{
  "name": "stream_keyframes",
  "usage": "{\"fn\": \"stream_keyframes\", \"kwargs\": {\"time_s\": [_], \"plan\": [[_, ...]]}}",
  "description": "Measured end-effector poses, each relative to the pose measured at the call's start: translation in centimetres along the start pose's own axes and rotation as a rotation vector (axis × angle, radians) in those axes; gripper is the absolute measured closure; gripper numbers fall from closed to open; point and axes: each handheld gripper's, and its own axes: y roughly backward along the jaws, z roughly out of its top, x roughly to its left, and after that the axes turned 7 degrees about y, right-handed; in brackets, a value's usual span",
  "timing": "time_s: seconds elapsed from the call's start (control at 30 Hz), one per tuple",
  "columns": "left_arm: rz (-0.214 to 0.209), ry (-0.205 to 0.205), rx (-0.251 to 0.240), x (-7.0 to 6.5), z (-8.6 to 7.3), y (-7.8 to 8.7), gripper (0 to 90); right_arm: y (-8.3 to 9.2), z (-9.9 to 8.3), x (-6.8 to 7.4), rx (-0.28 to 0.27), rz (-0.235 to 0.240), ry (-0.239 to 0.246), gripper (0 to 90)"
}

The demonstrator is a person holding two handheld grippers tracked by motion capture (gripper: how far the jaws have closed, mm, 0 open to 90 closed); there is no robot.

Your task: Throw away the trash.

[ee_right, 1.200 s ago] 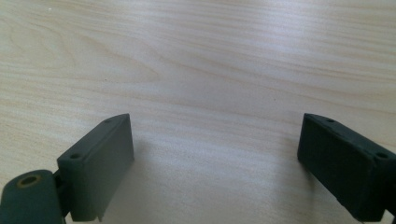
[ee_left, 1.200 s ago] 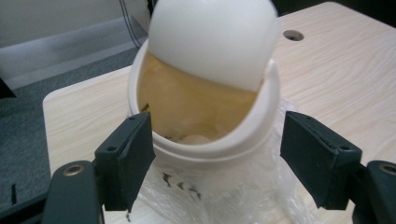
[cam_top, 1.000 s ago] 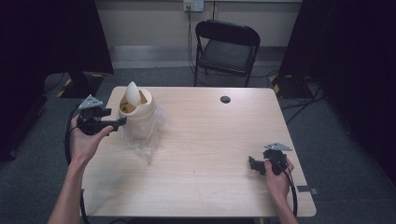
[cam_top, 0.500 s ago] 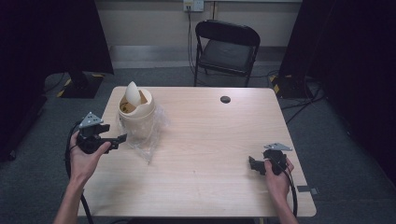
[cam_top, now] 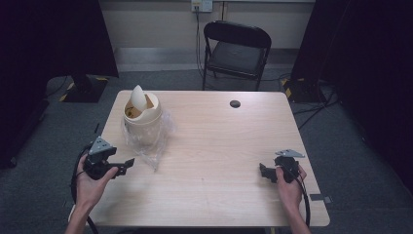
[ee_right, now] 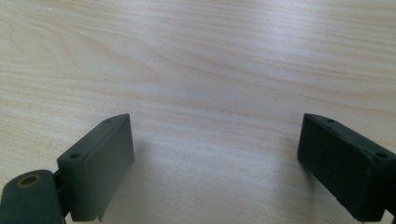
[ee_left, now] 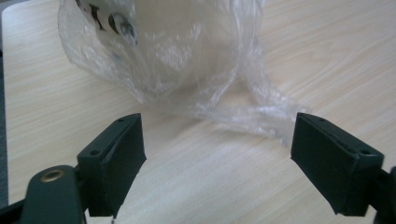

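A small cream bin (cam_top: pixel 142 118) is seen upright at the far left of the table (cam_top: pixel 214 195), its swing lid tipped up so that brownish contents are visible inside. A clear plastic bag (cam_top: pixel 155 146) is gathered loosely around the bin's base and spills onto the wood toward the near side. The left gripper (cam_top: pixel 127 164) is held by the left hand (cam_top: pixel 90 183) at the table's near left edge, just beside the bag's trailing end but apart from it. In the left gripper view the jaws are spread wide (they have just been opening a little further), with nothing but bare wood between them; the crumpled bag (ee_left: pixel 187 60) is seen just ahead of the pads, one twisted tail reaching toward the right-hand jaw. The right gripper (cam_top: pixel 263 171) is held low over the near right part of the table, well apart from the bin. Its jaws are likewise parted, empty, with plain wood grain (ee_right: pixel 210 70) below.
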Motion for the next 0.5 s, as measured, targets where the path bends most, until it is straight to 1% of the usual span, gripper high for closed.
{"fn": "stream_keyframes", "kwargs": {"time_s": [0.1, 0.13, 0.17, 0.23, 0.27, 0.3, 0.33, 0.37, 0.4, 0.47, 0.5], "plan": [[-0.006, 0.004, 0.007, -0.3, -0.9, -0.4, 16.6, 0.0, 0.0, 0.0, -0.001, -0.001, 0.000, 9.7], [-0.006, 0.004, 0.007, -0.3, -0.9, -0.4, 16.5, 0.0, 0.0, 0.0, -0.001, -0.001, 0.000, 9.7], [-0.010, -0.008, 0.022, -0.5, -1.5, -0.6, 16.5, 0.0, 0.0, 0.0, -0.001, -0.001, 0.000, 9.7], [-0.009, -0.004, 0.021, -0.7, -1.8, -0.8, 16.4, 0.0, 0.0, 0.0, -0.001, -0.002, 0.000, 9.7], [-0.019, -0.012, 0.027, -0.9, -2.4, -0.8, 16.4, 0.0, 0.0, 0.0, -0.001, -0.002, 0.000, 9.7], [-0.019, -0.012, 0.027, -0.9, -2.4, -0.8, 16.4, 0.0, 0.0, 0.0, -0.001, -0.002, 0.000, 9.7], [-0.050, -0.015, 0.036, -0.9, -2.8, -0.9, 16.4, 0.0, 0.0, 0.0, -0.001, -0.002, 0.000, 9.7], [-0.050, -0.015, 0.036, -0.9, -2.8, -0.9, 16.5, 0.0, 0.0, 0.0, -0.001, -0.002, 0.000, 9.7], [-0.063, -0.008, 0.038, -0.9, -3.0, -0.9, 16.3, 0.0, 0.0, 0.0, -0.001, -0.002, 0.000, 9.7], [-0.059, -0.013, 0.045, -0.8, -3.2, -0.9, 16.3, 0.0, 0.0, 0.0, -0.002, -0.002, 0.000, 9.7], [-0.050, 0.001, 0.044, -0.8, -3.6, -1.1, 16.2, 0.0, 0.0, 0.0, -0.001, -0.002, 0.000, 9.7]]}}
